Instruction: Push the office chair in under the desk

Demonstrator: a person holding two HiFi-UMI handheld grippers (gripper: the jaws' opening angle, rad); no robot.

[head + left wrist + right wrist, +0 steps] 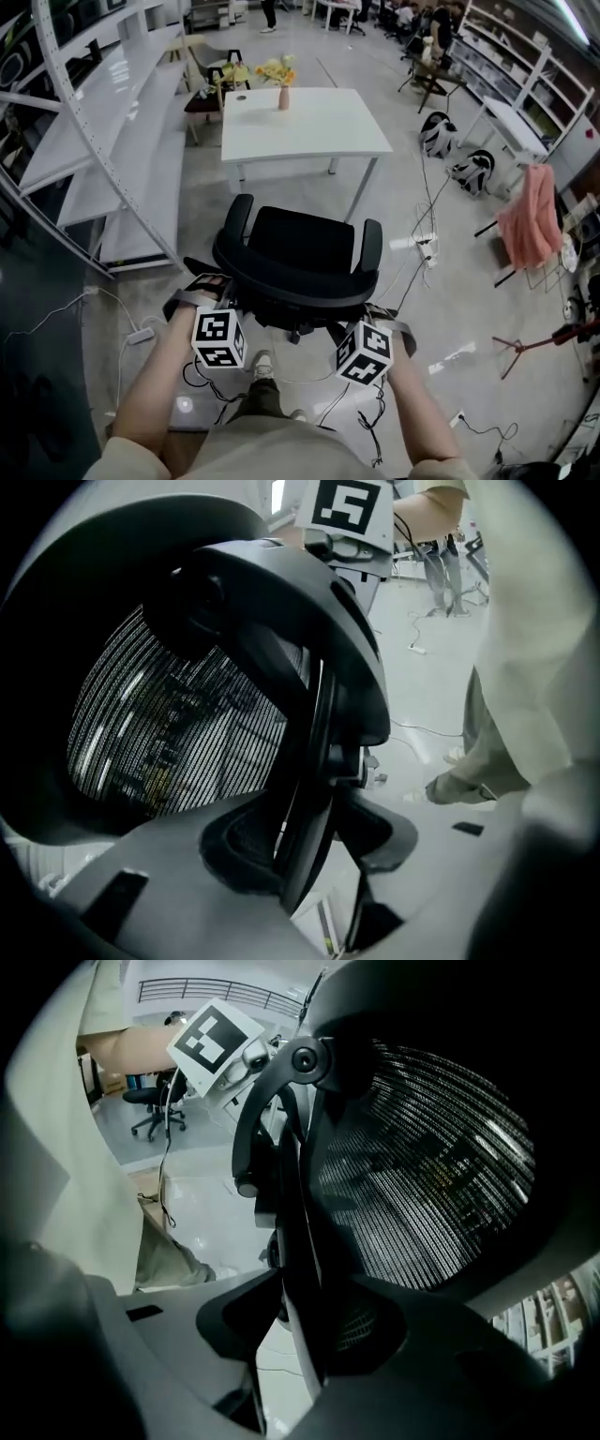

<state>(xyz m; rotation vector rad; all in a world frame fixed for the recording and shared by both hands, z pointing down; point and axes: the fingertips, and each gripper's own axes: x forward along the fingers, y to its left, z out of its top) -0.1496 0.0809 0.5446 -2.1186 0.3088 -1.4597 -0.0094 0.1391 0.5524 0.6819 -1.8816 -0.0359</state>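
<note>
Left gripper (309, 850): is gripping the left back rim of the office chair (298, 248), jaws partway open around it.
Right gripper (305, 1335): is clasping the right back rim likewise; its pads seem to be pressing, though the view is dim.
Chair: is standing well apart from the desk (305, 122), seat facing it.
Why: holding both sides is keeping the coming push straight.
</note>
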